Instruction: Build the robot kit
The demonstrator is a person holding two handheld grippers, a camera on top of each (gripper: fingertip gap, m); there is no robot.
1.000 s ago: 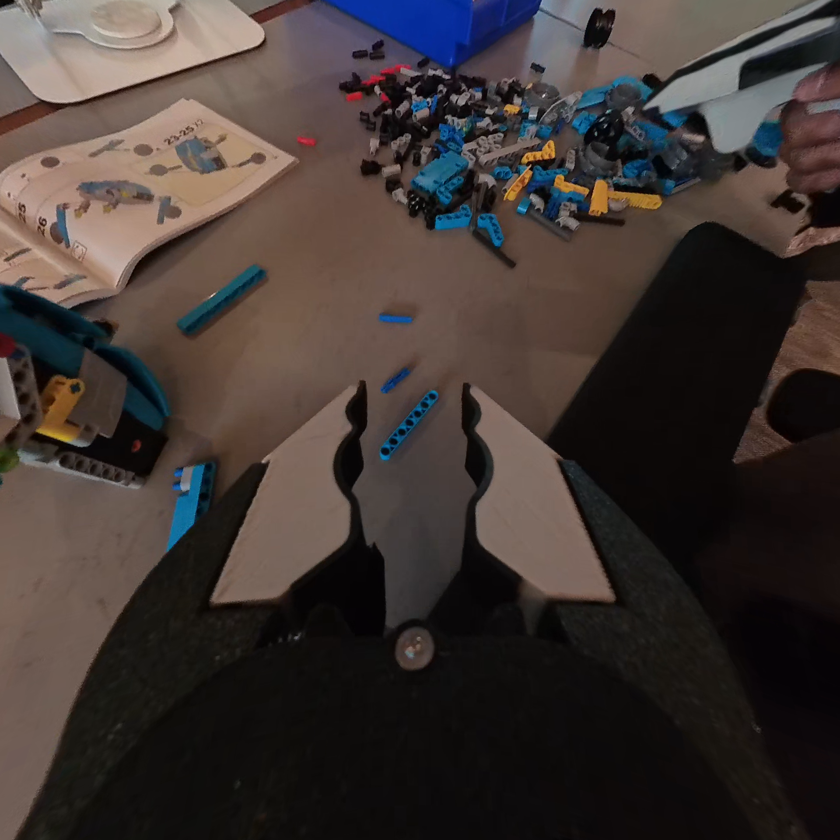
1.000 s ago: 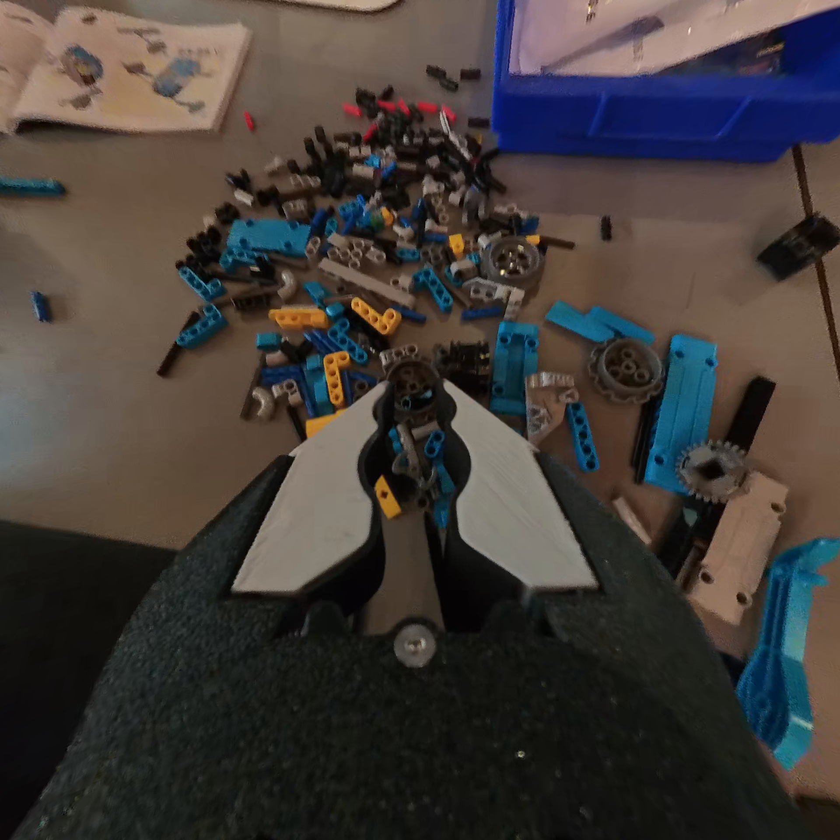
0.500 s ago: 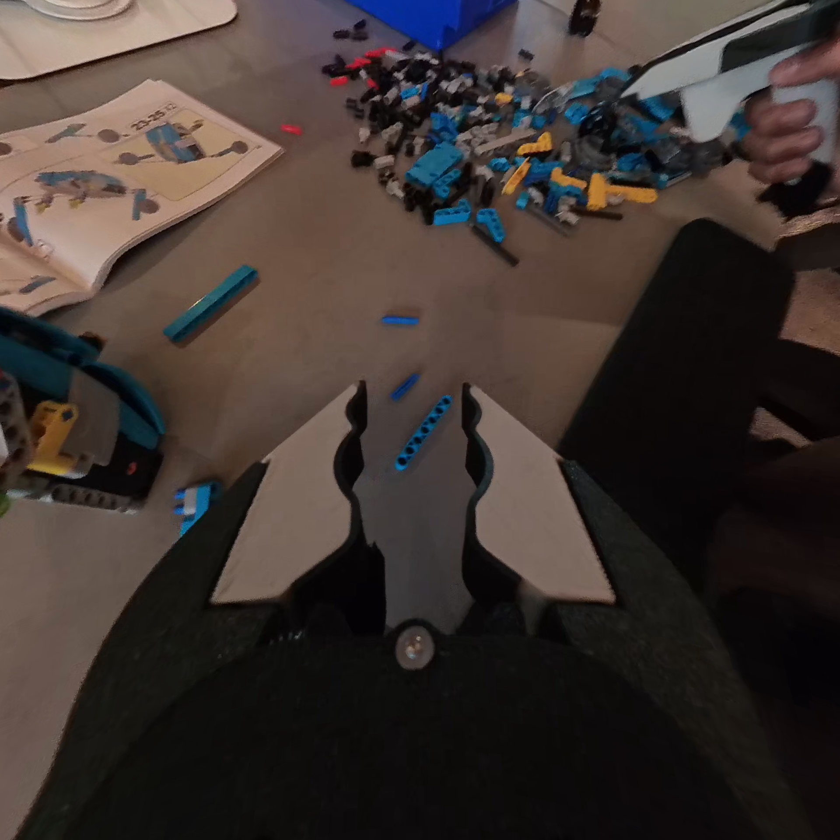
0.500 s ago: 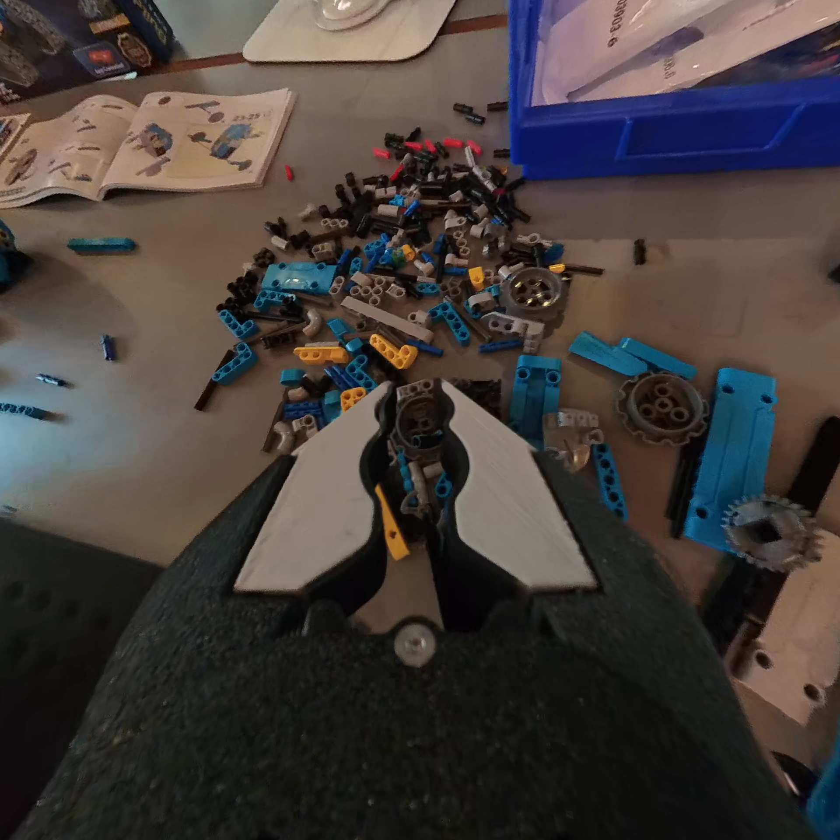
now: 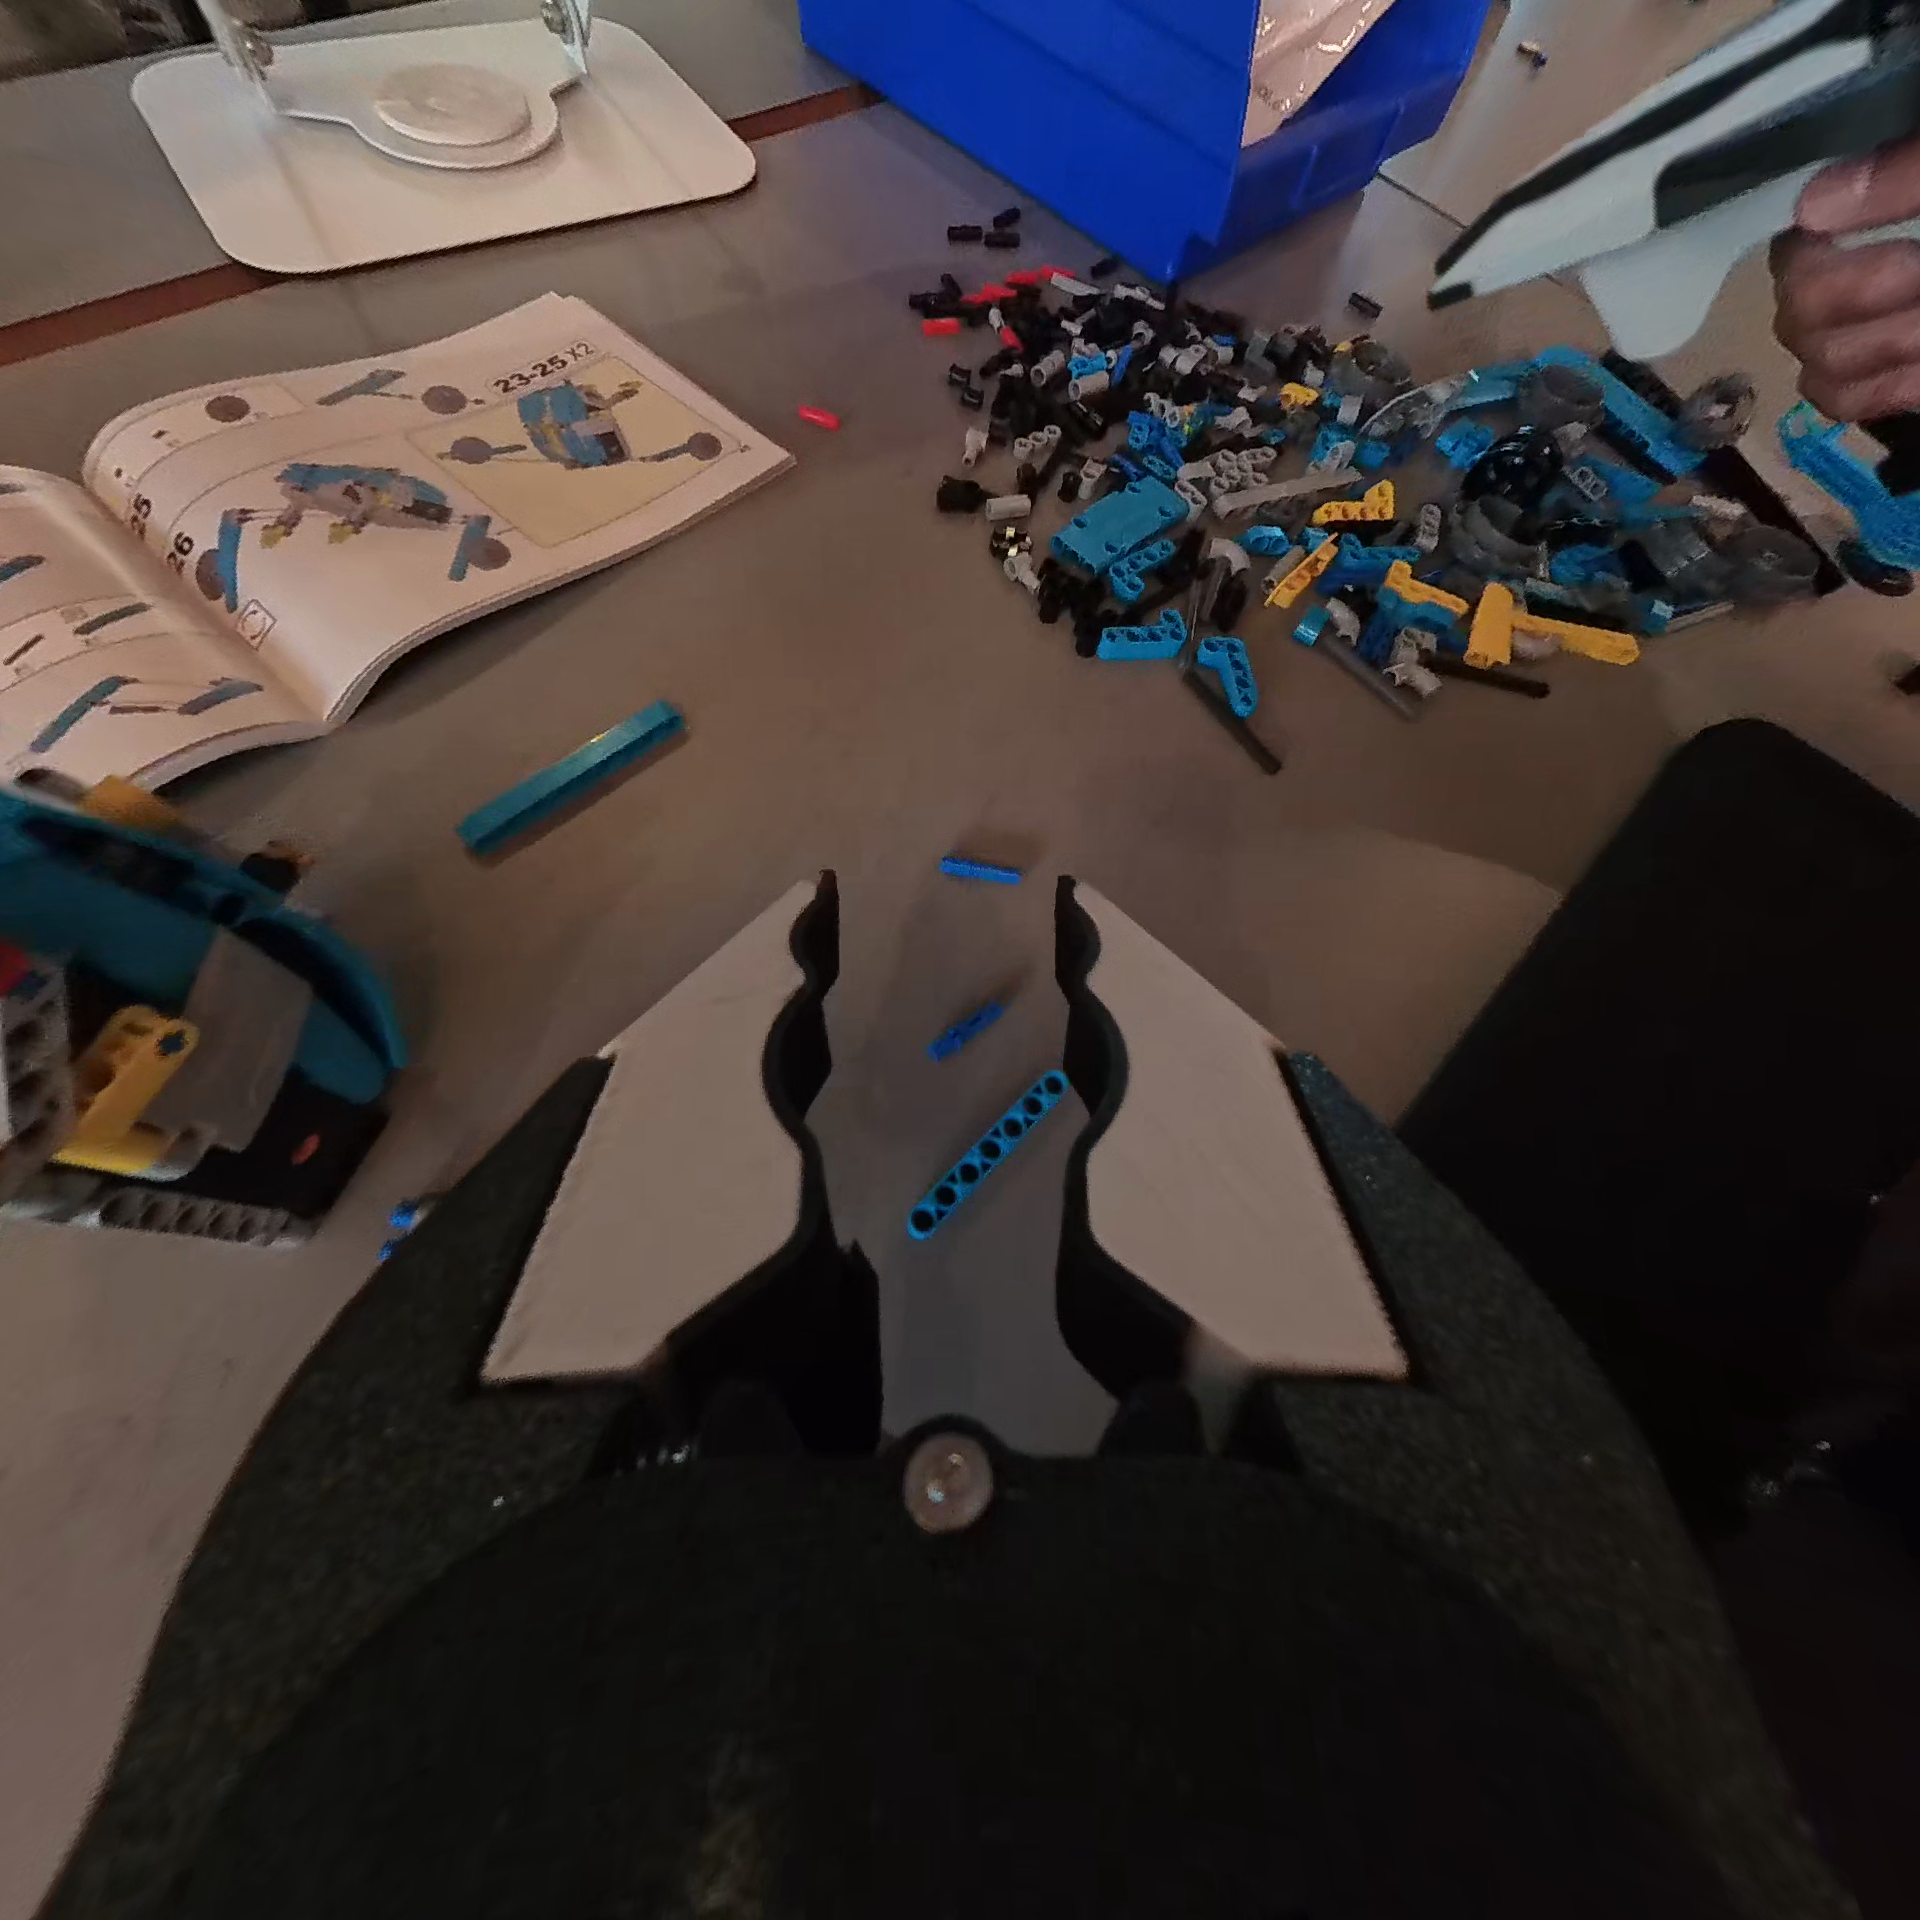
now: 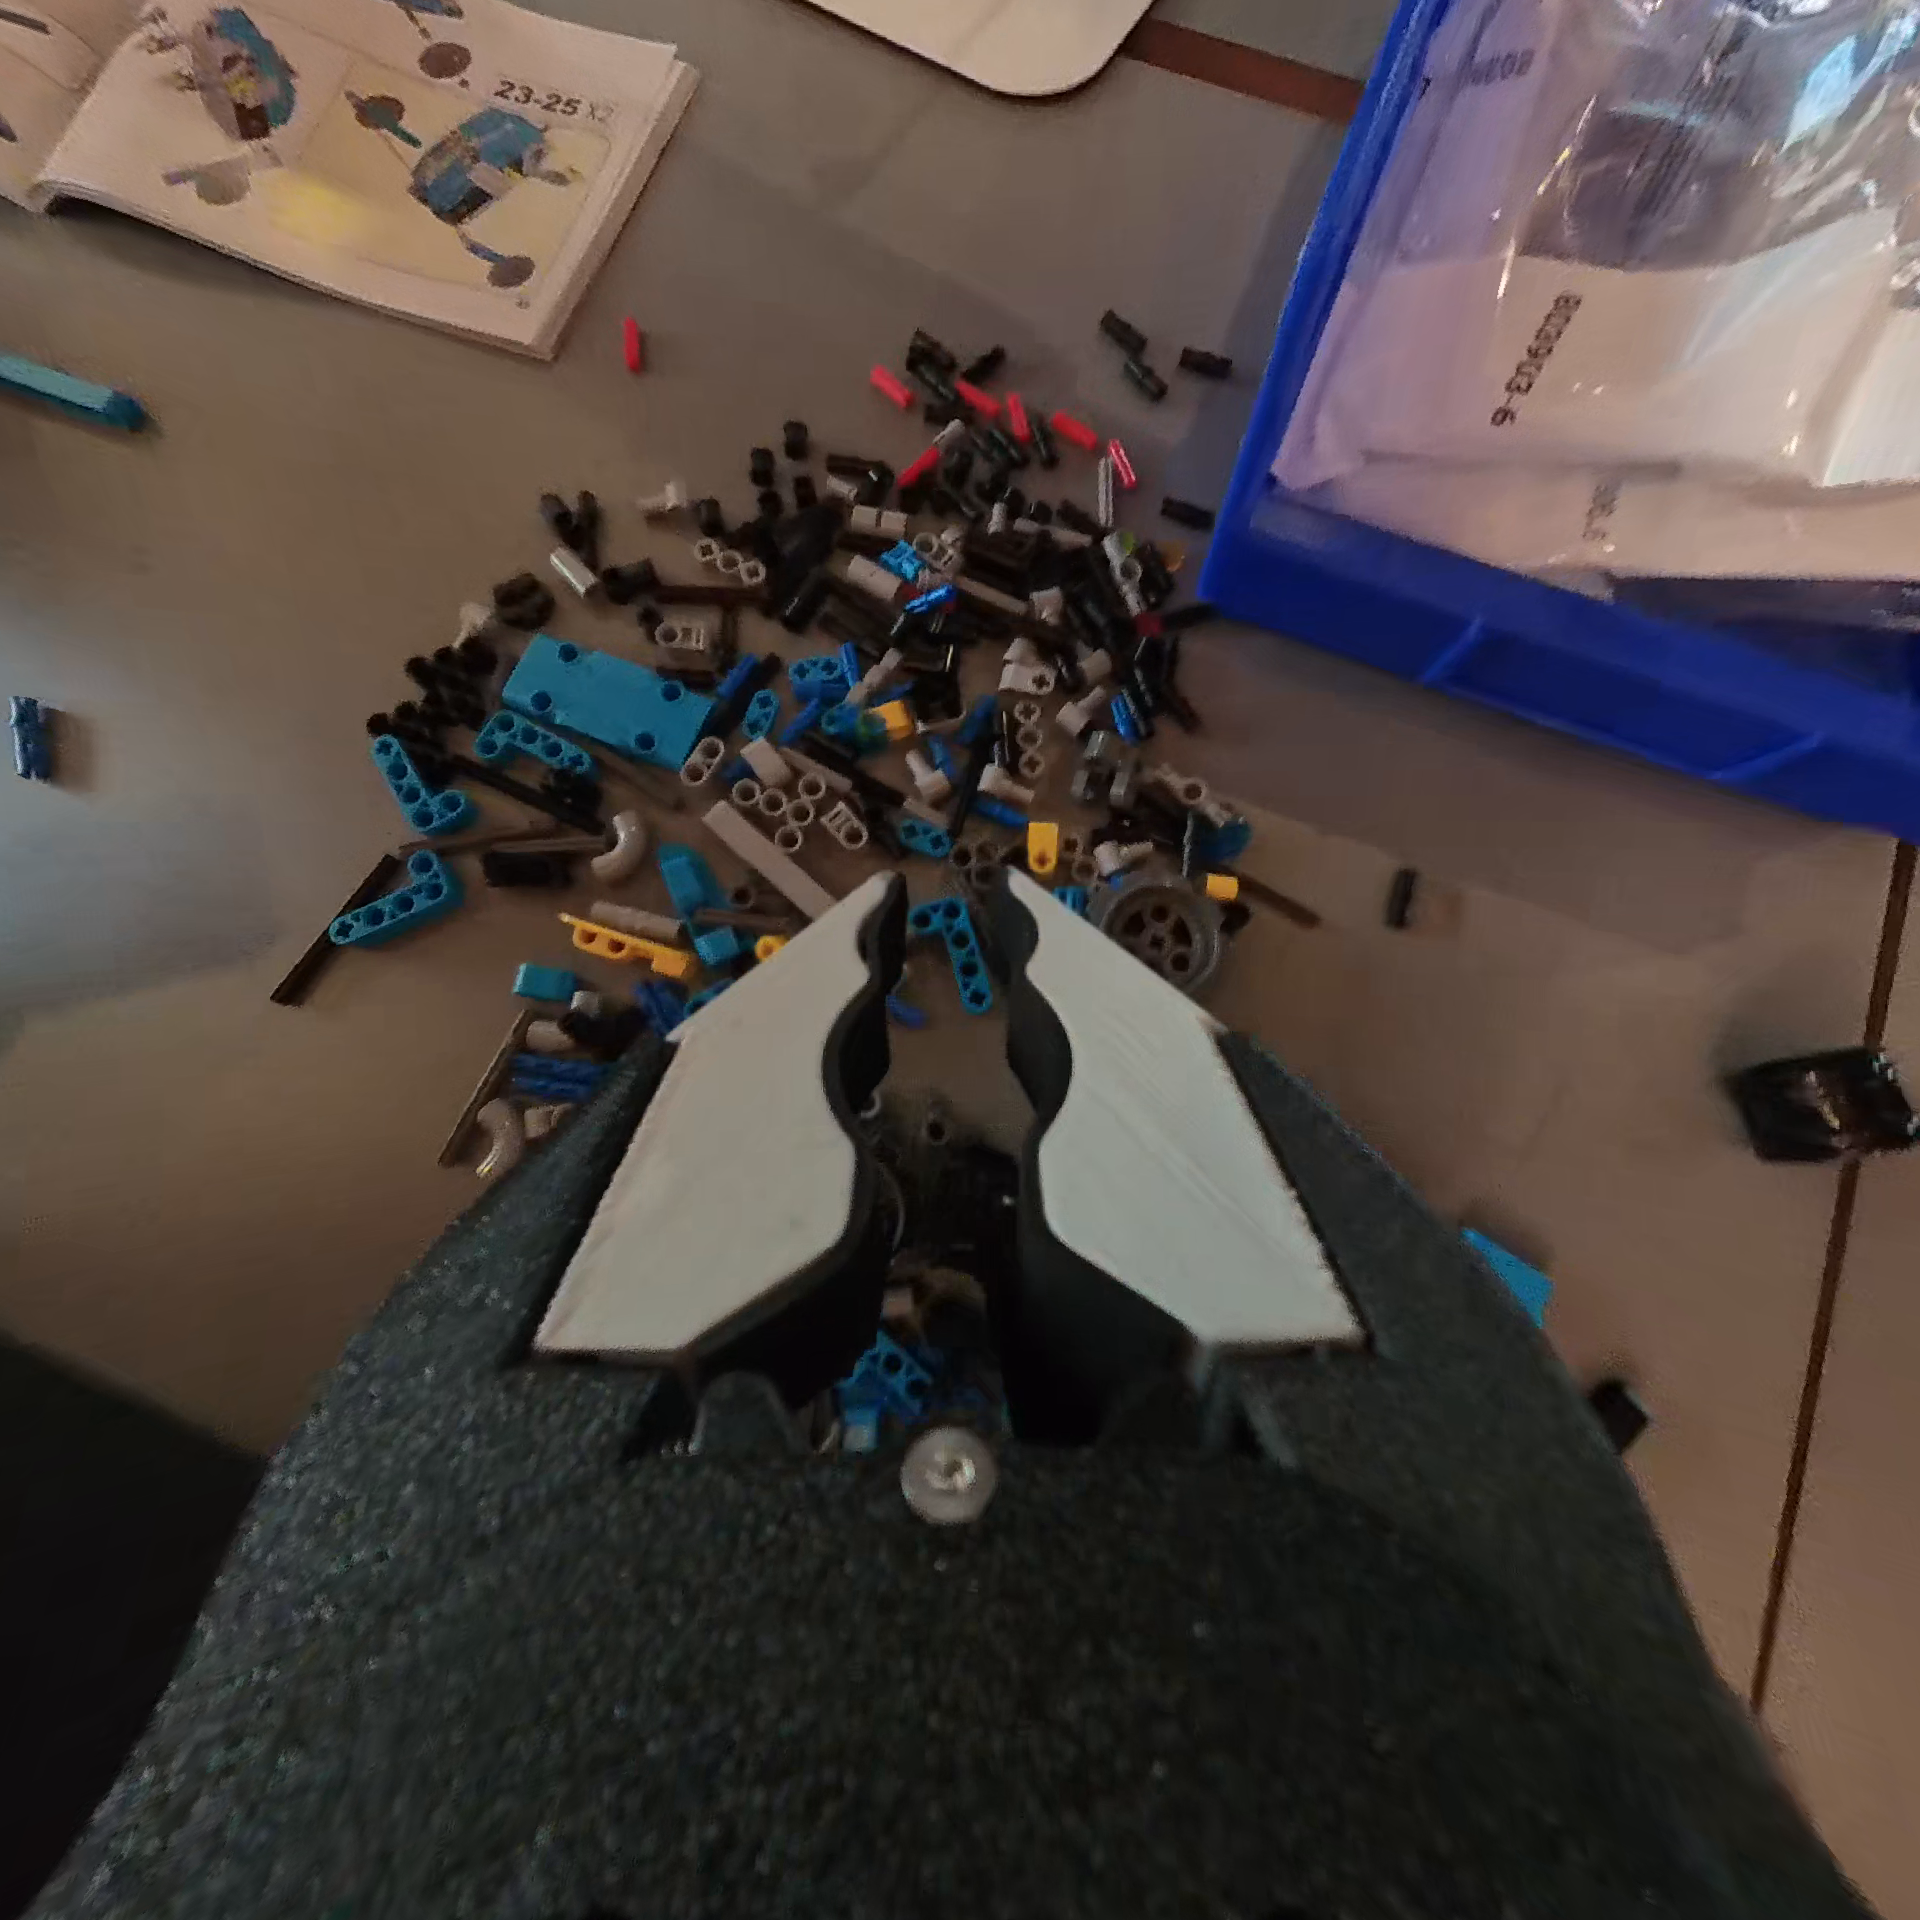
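While the left tool (image 5: 943,896) hangs spread and empty over a blue holed beam (image 5: 987,1155) on the desk (image 5: 883,665), the right tool (image 6: 951,902), jaws parted and gripping nothing, hovers above the loose brick pile (image 6: 831,707). Beyond it, rightward, a blue bin (image 6: 1558,665) holds clear plastic bags (image 6: 1662,312).
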